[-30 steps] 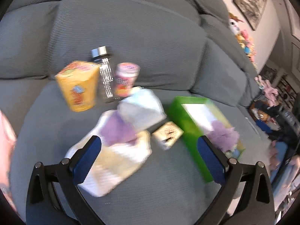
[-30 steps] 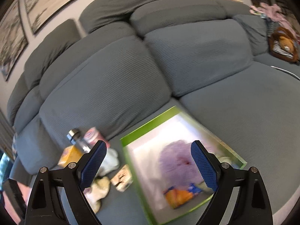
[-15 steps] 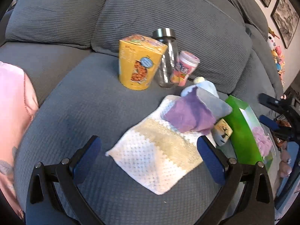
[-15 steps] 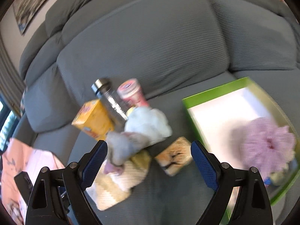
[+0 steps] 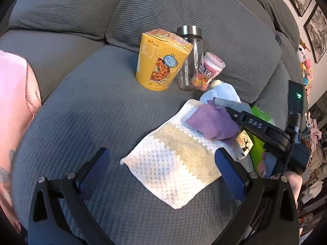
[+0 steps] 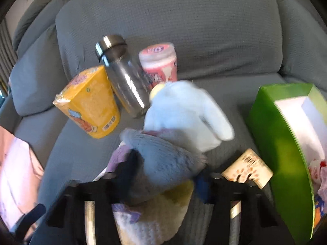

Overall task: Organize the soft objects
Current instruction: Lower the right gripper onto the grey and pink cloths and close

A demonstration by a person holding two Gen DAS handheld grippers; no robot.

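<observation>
Through my left wrist camera, my left gripper [image 5: 161, 164] hangs with its fingers spread wide and nothing between them, over the near corner of the white and beige knitted cloth [image 5: 177, 163] lying flat on the grey sofa seat [image 5: 81, 112]. On the cloth's far end lies a purple cloth [image 5: 212, 123], with a pale blue plush toy [image 5: 221, 95] just behind it. My right gripper reaches in from the right, its black body across the purple cloth. Further back stand three containers side by side: a yellow noodle cup [image 5: 161, 61], sealed; a clear glass jar [image 5: 191, 61] with a steel lid, which looks empty; and a pink-lidded candy tub [image 5: 208, 71] with coloured pieces showing inside. A small cream card box [image 5: 244, 141] lies beside the green box [image 5: 258, 140], mostly hidden by my right gripper.

Through my right wrist camera, my right gripper [image 6: 163, 175] has just been closing, and its fingers now press narrowly on a grey-blue soft cloth [image 6: 163, 159] bunched between them. The blue plush touches that cloth's far side. The knitted cloth lies beneath. To the right, the green box stands open, white inside, holding something pinkish and fluffy [image 6: 318, 173] in its near corner; I cannot tell what else.
</observation>
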